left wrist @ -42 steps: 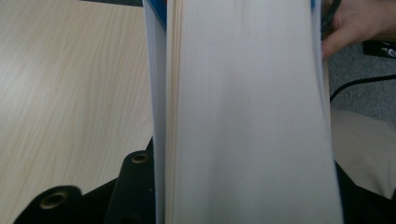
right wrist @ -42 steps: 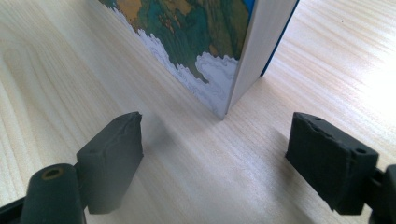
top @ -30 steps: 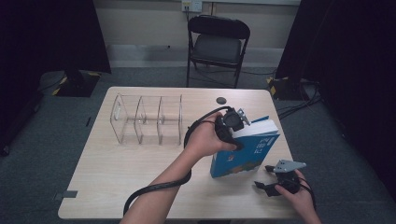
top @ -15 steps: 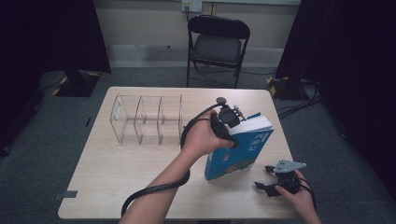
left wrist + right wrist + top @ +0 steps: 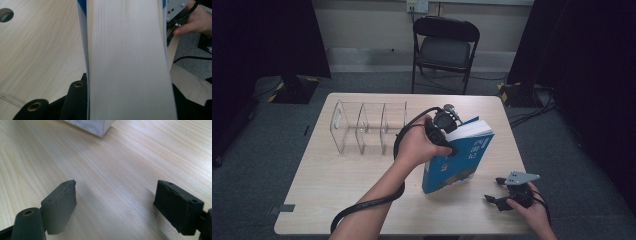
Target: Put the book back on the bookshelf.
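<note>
Blue thick paperback book (image 5: 457, 160), centre frame, clenched in left claw (image 5: 446, 131), tipped up on tabletop (image 5: 337, 190). Clear acrylic divider rack (image 5: 367, 127), upper left, awaits it; right claw (image 5: 499, 192) released, idle.

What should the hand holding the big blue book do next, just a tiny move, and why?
Probably tip the blue book a bit more upright and carry it toward the clear rack. The left gripper is clamped on its page edge, the book is tilted with its bottom edge on the table, and the rack's slots look empty. The right gripper waits open beside it.
</note>
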`<state>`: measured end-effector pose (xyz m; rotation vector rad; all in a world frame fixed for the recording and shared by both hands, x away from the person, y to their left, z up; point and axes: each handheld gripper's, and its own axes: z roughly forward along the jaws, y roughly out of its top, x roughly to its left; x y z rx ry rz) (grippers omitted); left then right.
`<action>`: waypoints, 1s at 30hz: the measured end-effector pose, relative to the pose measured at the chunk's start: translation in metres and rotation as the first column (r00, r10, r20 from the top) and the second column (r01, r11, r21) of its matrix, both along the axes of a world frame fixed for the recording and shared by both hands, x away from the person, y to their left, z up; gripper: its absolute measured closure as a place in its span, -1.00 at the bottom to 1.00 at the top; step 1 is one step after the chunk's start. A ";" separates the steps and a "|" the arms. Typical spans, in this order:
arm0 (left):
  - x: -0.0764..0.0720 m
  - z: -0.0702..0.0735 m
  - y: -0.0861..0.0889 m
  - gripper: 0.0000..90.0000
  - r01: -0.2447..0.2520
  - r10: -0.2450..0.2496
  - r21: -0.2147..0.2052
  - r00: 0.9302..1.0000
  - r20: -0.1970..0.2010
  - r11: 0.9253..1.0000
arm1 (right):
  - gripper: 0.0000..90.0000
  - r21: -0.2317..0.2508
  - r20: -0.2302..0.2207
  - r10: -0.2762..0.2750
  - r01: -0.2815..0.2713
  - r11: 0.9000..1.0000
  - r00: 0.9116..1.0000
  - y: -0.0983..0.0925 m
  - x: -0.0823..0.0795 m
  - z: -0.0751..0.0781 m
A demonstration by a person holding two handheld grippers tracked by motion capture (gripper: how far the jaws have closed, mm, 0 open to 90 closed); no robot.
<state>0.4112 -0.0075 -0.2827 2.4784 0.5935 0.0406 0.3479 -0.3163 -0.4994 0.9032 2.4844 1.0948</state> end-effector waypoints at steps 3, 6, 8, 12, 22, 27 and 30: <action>-0.001 0.002 0.006 0.37 -0.014 0.014 0.005 1.000 -0.006 1.000 | -0.62 0.000 -0.002 0.003 -0.003 1.000 1.000 0.000 0.000 0.000; -0.001 0.005 0.013 0.37 -0.034 0.034 -0.001 0.999 -0.017 0.999 | -0.62 0.001 -0.002 0.002 -0.002 1.000 1.000 0.000 0.000 0.000; -0.001 0.007 0.018 0.37 -0.037 0.037 0.005 0.999 -0.013 0.999 | -0.62 0.001 -0.002 0.002 -0.002 1.000 1.000 0.000 0.000 0.000; -0.003 0.009 0.026 0.37 -0.060 0.060 0.011 0.998 -0.019 0.998 | -0.62 0.001 -0.002 0.002 -0.002 1.000 1.000 0.000 0.000 0.000; -0.007 0.012 0.047 0.37 -0.103 0.103 0.006 0.994 -0.020 0.995 | -0.62 0.001 -0.003 0.002 -0.002 1.000 1.000 0.000 0.000 0.000; -0.009 0.015 0.056 0.37 -0.116 0.116 0.008 0.993 -0.018 0.993 | -0.62 0.001 -0.003 0.002 -0.002 1.000 1.000 0.000 0.000 0.000; -0.010 0.018 0.063 0.37 -0.120 0.121 0.009 0.992 -0.022 0.993 | -0.62 0.001 -0.003 0.002 -0.002 1.000 1.000 0.000 0.000 0.000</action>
